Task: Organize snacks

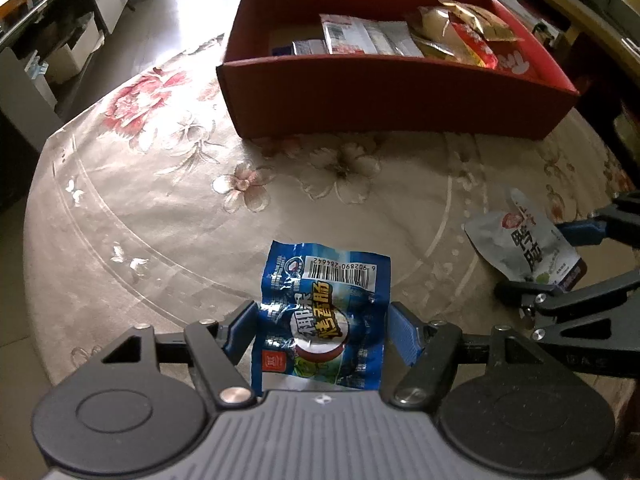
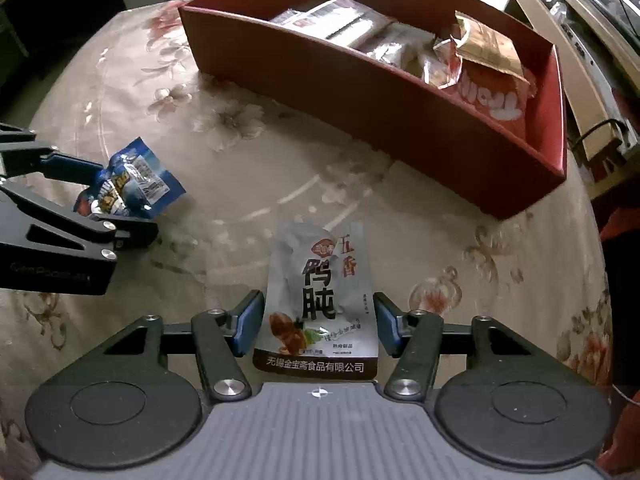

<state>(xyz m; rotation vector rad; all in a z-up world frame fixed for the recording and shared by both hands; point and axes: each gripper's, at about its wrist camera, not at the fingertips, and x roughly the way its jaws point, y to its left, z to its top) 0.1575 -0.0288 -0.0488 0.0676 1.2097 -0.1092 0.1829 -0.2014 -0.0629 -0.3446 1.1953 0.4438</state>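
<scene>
A blue snack packet (image 1: 326,320) lies on the flowered tablecloth between the fingers of my left gripper (image 1: 322,332). The jaws stand wide on both sides of it with small gaps. A silver snack pouch (image 2: 320,304) lies between the fingers of my right gripper (image 2: 318,324), also with the jaws apart around it. Each view shows the other gripper: the right gripper (image 1: 560,256) around the silver pouch (image 1: 524,244), the left gripper (image 2: 100,196) around the blue packet (image 2: 132,184). A red box (image 1: 380,96) beyond holds several snack packs (image 1: 420,36).
The red box (image 2: 400,100) stands at the far side of the round table. The table edge (image 1: 44,184) curves at the left, with floor and furniture beyond. A shelf unit (image 2: 580,40) stands to the right of the table.
</scene>
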